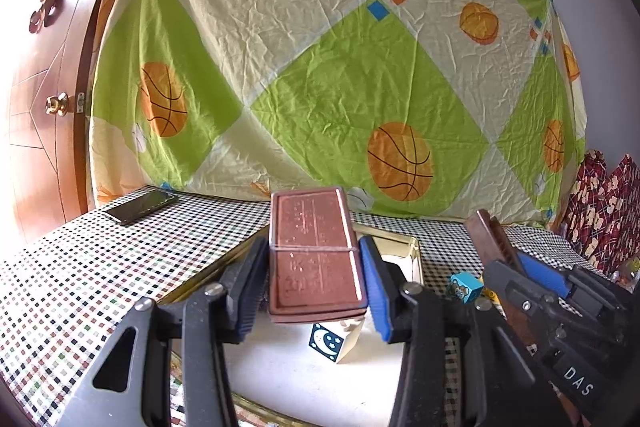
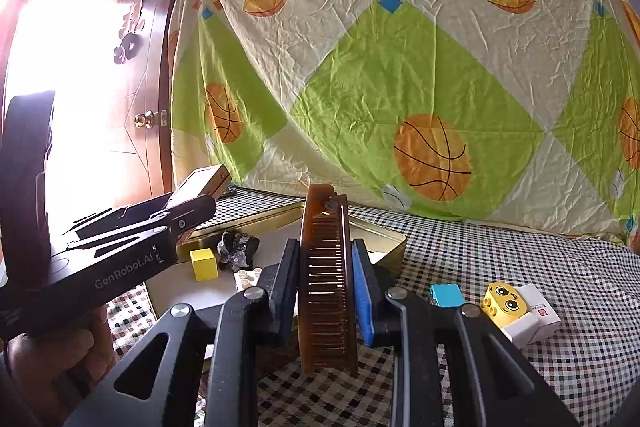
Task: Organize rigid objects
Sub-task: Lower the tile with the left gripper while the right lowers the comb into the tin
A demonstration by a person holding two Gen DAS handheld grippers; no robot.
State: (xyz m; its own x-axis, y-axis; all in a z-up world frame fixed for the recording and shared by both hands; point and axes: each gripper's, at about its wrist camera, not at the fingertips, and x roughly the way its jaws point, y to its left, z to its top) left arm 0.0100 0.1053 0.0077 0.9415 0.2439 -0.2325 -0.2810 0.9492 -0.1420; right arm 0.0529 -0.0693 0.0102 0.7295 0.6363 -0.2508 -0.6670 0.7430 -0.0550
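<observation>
While the left gripper (image 1: 314,279) clamps a brown box (image 1: 314,247) and the right gripper (image 2: 326,291) clamps a comb (image 2: 326,283), the gold tray (image 2: 384,235) holds 1 yellow cube (image 2: 204,263).

Bright daylight glare washes out brown wooden door (image 2: 80,99) far left; fisheye bends edges; centre sharp.

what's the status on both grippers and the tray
Left gripper shut on brown case, over the tray. Right gripper shut on comb, beside it. Blocks in tray; nothing blocking.
</observation>
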